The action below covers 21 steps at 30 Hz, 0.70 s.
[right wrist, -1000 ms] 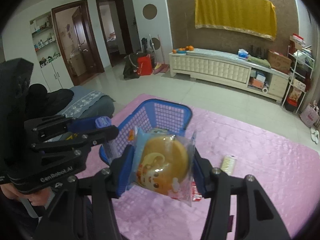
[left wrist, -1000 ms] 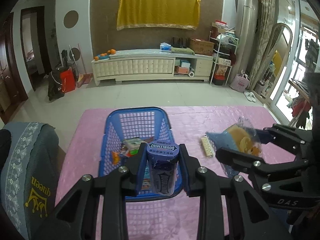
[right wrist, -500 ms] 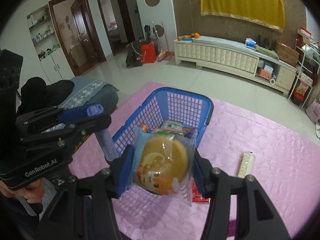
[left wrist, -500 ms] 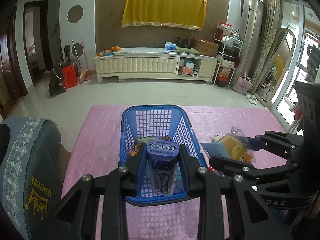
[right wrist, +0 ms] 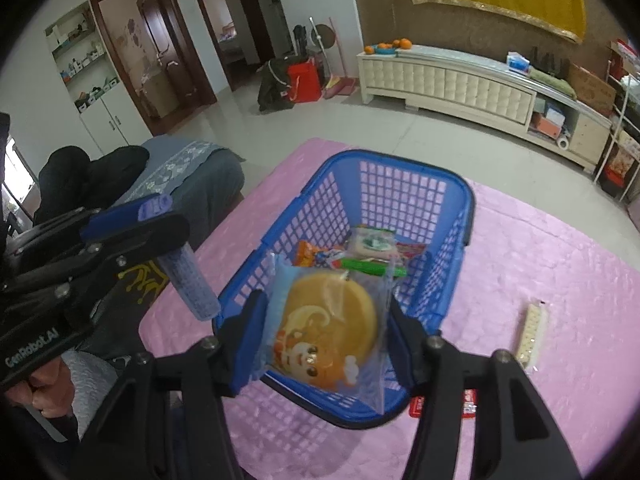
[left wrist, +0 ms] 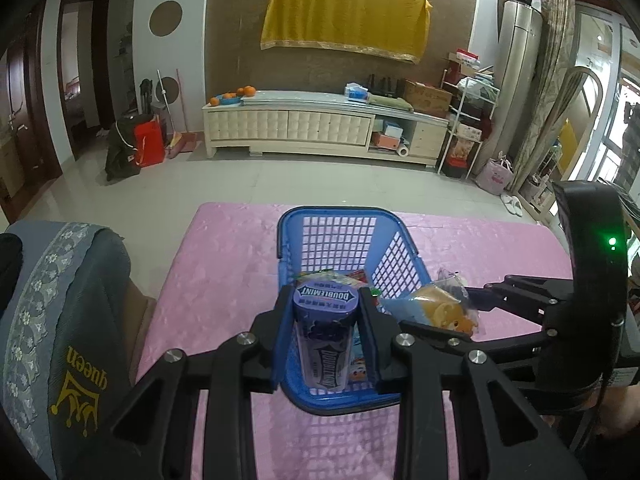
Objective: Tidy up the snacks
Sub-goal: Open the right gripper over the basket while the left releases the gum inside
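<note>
left gripper [left wrist: 325,330] clamping Doublemint bottle [left wrist: 324,340], hanging over blue basket [left wrist: 400,240] | right gripper [right wrist: 326,330] clamping bagged bun [right wrist: 328,320] over the basket's near rim | cracker pack [right wrist: 531,330] lying on pink mat [right wrist: 560,280]

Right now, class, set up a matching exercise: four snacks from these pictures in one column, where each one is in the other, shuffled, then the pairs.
1. Doublemint bottle
2. bagged bun
3. wafer bar
4. green stick pack

A. lying in the blue basket
B. on the pink cloth, outside the basket
C. clamped in the left gripper
D. clamped in the right gripper

Pairs: 1-C, 2-D, 3-B, 4-A
</note>
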Tool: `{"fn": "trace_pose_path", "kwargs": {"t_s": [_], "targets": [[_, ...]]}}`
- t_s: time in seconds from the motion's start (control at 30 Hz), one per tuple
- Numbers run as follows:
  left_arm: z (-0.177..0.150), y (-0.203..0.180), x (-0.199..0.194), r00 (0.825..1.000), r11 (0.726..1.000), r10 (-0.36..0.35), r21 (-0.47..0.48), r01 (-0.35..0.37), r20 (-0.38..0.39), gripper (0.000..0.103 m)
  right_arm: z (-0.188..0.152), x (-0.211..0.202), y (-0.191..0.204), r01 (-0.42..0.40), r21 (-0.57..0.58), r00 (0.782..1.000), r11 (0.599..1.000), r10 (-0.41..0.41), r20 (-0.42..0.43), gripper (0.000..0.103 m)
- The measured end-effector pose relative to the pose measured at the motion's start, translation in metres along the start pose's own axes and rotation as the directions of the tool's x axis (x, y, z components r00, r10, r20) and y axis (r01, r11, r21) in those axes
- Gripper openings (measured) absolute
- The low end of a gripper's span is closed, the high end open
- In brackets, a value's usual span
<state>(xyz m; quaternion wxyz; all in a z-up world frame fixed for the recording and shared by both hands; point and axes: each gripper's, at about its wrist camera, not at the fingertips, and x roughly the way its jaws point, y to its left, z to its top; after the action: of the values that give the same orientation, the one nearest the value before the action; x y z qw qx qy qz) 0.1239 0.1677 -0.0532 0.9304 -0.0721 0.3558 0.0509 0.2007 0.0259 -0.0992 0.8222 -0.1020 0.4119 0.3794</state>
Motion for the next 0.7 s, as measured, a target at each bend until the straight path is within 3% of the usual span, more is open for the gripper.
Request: {"fn": "trace_pose_path", "kwargs": {"t_s": [0.07, 0.13, 0.2, 0.7], "targets": [[-0.001, 0.003, -0.002, 1.0, 1.0, 0.006, -0.007, -0.006, -0.001, 0.028, 0.0, 0.0, 0.002, 0.001, -0.006, 1.0, 1.0, -0.001, 0.002, 0.077], [-0.001, 0.004, -0.004, 1.0, 1.0, 0.004, -0.012, -0.004, 0.001, 0.028, 0.002, -0.004, 0.004, 0.01, -0.006, 1.0, 1.0, -0.01, 0.018, 0.096], [0.0, 0.004, -0.005, 1.0, 1.0, 0.002, -0.012, -0.002, 0.003, 0.028, 0.003, -0.009, 0.005, 0.028, -0.007, 0.999, 1.0, -0.028, 0.036, 0.102], [0.0, -0.02, 0.01, 0.998, 0.997, -0.063, 0.034, 0.064, -0.018, 0.028, -0.007, -0.028, -0.013, 0.16, 0.002, 0.986, 0.987, -0.16, 0.053, 0.103]]}}
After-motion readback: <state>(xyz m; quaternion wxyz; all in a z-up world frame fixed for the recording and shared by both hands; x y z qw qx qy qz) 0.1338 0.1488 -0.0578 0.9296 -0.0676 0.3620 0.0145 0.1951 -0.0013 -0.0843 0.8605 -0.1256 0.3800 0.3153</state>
